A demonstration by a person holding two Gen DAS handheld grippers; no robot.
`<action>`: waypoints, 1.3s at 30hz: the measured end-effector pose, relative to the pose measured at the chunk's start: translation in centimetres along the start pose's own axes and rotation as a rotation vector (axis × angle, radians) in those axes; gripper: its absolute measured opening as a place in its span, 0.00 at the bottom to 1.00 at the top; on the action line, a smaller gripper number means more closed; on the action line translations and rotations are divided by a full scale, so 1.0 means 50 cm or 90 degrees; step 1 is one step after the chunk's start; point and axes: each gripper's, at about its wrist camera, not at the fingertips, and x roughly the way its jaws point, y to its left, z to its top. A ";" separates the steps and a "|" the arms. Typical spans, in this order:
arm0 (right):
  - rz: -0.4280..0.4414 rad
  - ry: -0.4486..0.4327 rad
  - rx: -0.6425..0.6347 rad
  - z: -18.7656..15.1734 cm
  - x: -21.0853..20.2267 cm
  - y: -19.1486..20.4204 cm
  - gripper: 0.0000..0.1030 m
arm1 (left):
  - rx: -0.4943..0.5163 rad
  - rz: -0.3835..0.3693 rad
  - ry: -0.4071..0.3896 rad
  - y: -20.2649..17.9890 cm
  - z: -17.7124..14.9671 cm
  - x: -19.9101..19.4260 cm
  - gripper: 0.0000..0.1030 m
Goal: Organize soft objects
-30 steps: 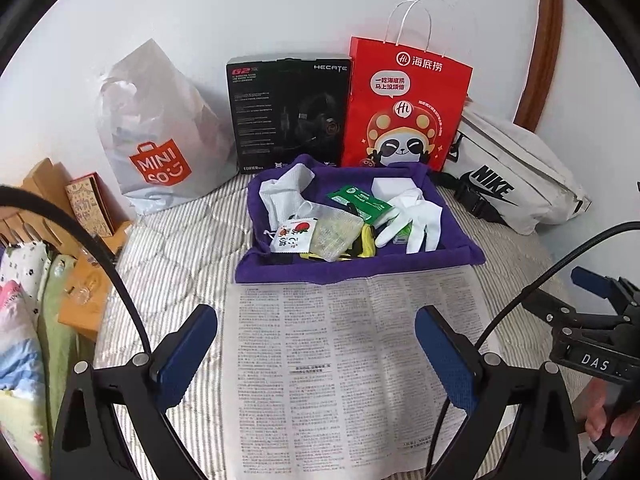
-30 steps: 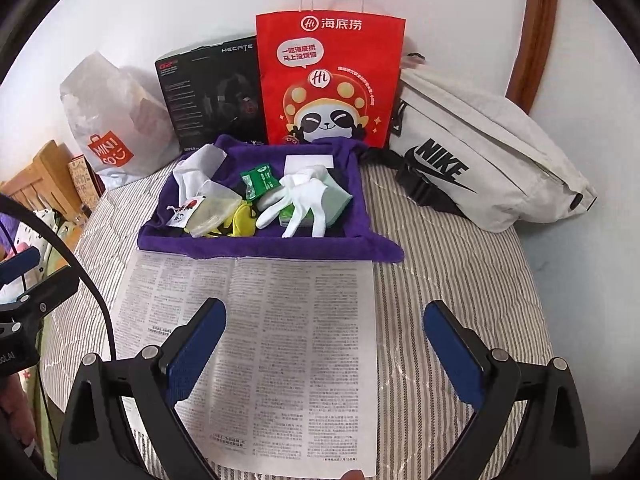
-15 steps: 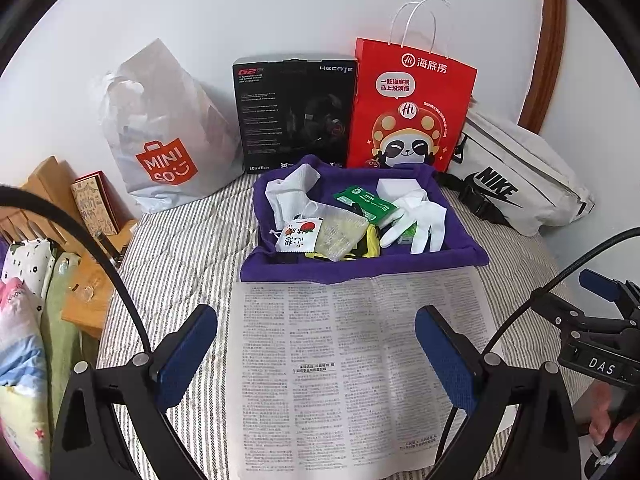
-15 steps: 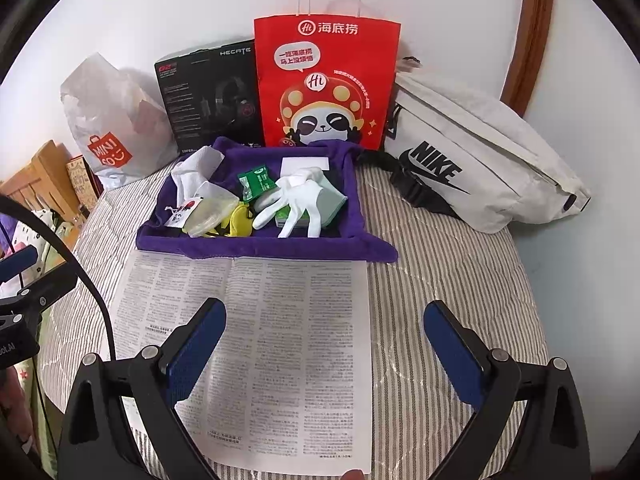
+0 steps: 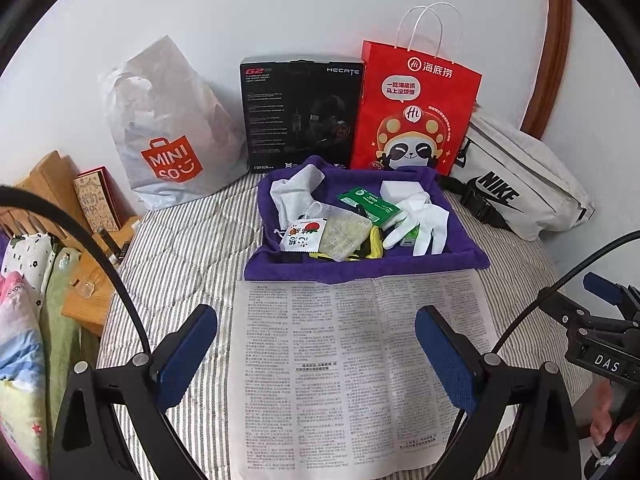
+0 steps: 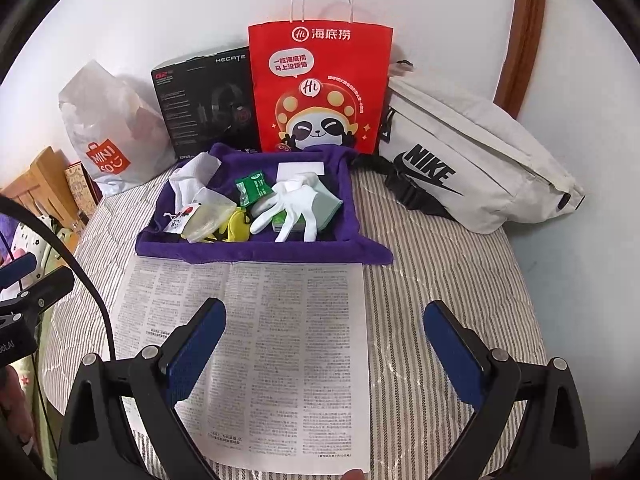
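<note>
Rising grippers (image 5: 316, 344), tray (image 5: 460, 258) receding

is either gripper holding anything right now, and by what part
Nothing is held. The left gripper and right gripper are both open above the newspaper.

purple cloth tray (image 5: 360, 270): lay on the striped bed, its near edge touching the newspaper | white glove (image 5: 424, 222): lay flat at its right, fingers spread toward the near rim | white cloth (image 5: 294, 194): crumpled at back left | green packet (image 5: 366, 204): centre | strawberry-print pouch (image 5: 300, 236) and mesh pouch (image 5: 344, 234): front left, overlapping | yellow item (image 5: 374, 242): partly hidden beneath them
</note>
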 end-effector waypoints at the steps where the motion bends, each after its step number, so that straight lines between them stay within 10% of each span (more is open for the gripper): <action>1: 0.000 0.000 0.000 0.000 0.000 0.000 0.95 | -0.001 0.000 0.000 0.001 0.000 -0.001 0.97; 39: -0.001 -0.005 0.001 0.003 -0.007 -0.002 0.95 | 0.000 -0.003 -0.005 0.008 -0.004 -0.010 0.97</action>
